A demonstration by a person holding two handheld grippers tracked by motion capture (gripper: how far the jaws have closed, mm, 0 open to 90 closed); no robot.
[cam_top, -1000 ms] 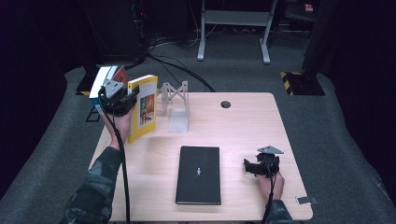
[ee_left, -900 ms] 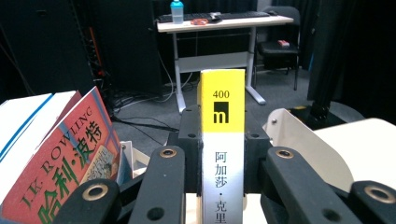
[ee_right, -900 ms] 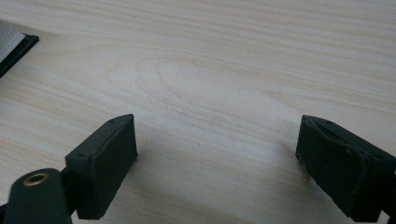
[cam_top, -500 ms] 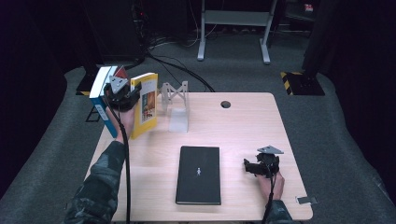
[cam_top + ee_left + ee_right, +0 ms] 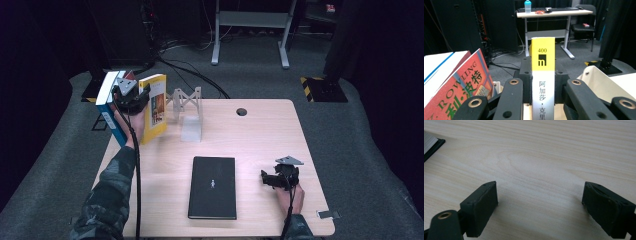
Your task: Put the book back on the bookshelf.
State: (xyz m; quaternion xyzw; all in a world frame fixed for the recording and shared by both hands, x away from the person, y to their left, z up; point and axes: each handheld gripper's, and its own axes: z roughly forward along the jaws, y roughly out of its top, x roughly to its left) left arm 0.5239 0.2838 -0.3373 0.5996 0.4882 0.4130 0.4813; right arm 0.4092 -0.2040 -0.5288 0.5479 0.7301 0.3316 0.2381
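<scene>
My left gripper [image 5: 134, 98] holds a yellow-and-white book [image 5: 154, 107] upright at the table's far left corner, jaws shut on its spine [image 5: 543, 82]. To its left lean a red book [image 5: 456, 87] and a blue-and-white book [image 5: 111, 107]. A black book [image 5: 213, 186] lies flat near the middle front of the table. My right gripper [image 5: 270, 179] rests low at the front right, open over bare wood [image 5: 539, 195], with the black book's corner [image 5: 431, 145] off to its left.
A white metal bookend [image 5: 189, 112] stands just right of the held book. The wooden table [image 5: 260, 135] has a cable hole [image 5: 241, 111] at the back. Desk legs and cables occupy the floor behind.
My left gripper has carried the yellow book farther left and back, toward the leaning red and blue books. The right gripper has stayed still.
</scene>
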